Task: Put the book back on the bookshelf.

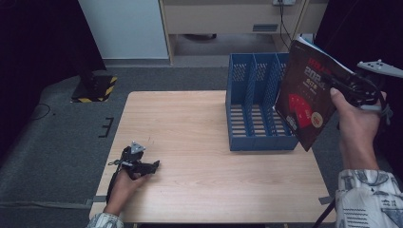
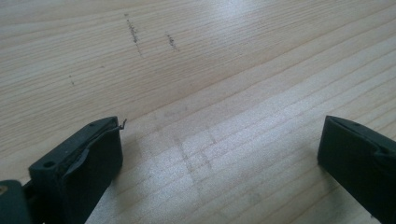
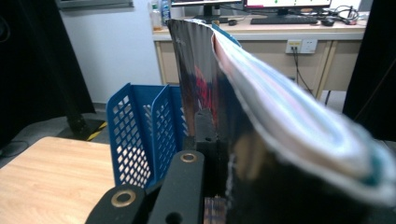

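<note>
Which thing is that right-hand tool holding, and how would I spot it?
Start at the wooden table, then the blue file rack at its far right. Just right of the rack, the right gripper clamps a dark book in the air, its cover marked in red.

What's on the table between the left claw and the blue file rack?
Nothing: in the high view, bare wooden table runs from the left claw to the blue file rack.

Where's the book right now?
In the high view the book is off the table at the right, clamped in the right gripper, just right of the blue file rack.
</note>
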The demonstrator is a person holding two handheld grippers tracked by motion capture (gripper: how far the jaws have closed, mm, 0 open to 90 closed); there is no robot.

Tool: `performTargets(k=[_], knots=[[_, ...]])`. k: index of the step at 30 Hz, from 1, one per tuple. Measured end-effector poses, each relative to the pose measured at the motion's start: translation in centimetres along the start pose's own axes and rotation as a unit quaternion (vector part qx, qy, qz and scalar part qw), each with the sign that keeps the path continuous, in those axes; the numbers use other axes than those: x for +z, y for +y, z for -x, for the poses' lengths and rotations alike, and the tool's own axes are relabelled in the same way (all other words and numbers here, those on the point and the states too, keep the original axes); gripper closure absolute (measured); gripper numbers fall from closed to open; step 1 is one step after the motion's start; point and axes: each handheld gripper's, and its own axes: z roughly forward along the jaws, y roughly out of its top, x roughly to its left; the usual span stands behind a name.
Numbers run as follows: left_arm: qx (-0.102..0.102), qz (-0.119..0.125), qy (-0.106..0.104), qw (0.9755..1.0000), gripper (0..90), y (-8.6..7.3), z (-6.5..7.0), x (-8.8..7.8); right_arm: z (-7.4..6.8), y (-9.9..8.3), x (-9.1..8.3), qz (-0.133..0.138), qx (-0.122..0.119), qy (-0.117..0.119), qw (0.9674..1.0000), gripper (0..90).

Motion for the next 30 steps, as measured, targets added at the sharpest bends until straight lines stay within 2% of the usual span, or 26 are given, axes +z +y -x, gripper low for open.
performTargets(k=[5,13,19,30], knots=[[0.0,0.0,0.0,1.0,0.0,0.0,0.0,0.0,-0.3,0.5,0.6,0.0,-0.015,-0.013,0.9998,87.1],[0.0,0.0,0.0,1.0,0.0,0.0,0.0,0.0,-0.2,0.6,1.6,0.006,-0.015,-0.028,0.9995,87.1],[-0.001,0.001,0.001,1.0,0.0,0.0,0.0,0.0,-0.2,1.6,2.7,0.005,-0.02,-0.037,0.9991,87.1],[-0.002,0.0,0.002,1.0,0.0,0.1,0.1,0.0,0.6,1.5,4.0,0.007,-0.003,-0.05,0.9987,87.1]])
